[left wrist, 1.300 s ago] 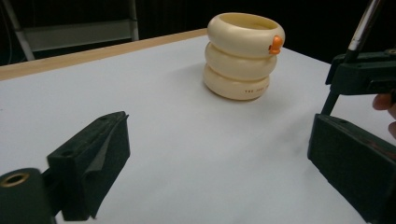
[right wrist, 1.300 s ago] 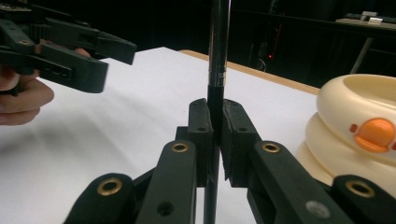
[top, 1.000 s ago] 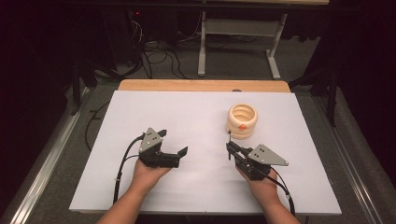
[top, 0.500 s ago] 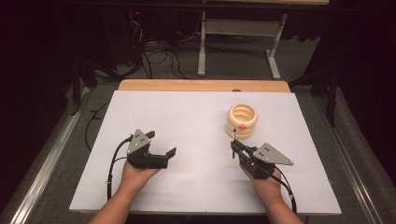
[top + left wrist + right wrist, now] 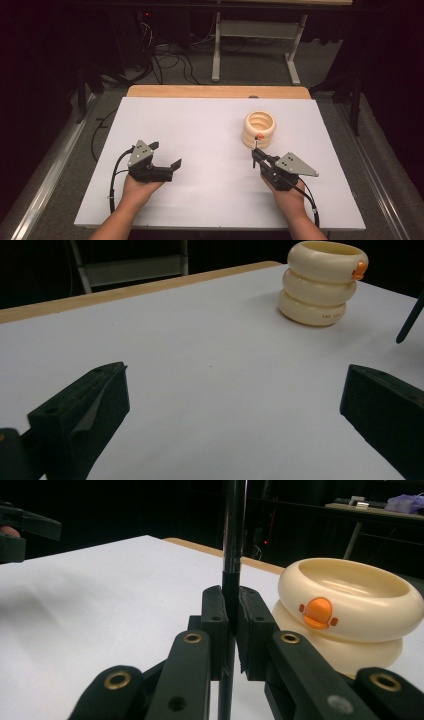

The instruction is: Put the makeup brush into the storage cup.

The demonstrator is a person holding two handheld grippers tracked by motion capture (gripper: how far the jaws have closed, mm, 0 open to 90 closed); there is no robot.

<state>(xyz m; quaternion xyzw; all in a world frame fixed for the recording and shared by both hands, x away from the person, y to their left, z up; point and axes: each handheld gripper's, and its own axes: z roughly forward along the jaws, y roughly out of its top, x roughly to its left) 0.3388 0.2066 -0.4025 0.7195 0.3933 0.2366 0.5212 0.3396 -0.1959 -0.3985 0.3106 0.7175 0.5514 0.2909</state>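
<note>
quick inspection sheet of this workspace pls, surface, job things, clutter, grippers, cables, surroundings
surface: white table top, wooden strip along its far edge.
job's things: cream ringed container with an orange button, standing upright; thin dark rod, upright beside it.
clutter: nothing seen.
grippers: left gripper open, jaws wide apart, nothing between them; right gripper shut on the rod.
cables: one trails from each gripper; loose cables on the floor beyond the table.
surroundings: dark room, metal table frame behind.
</note>
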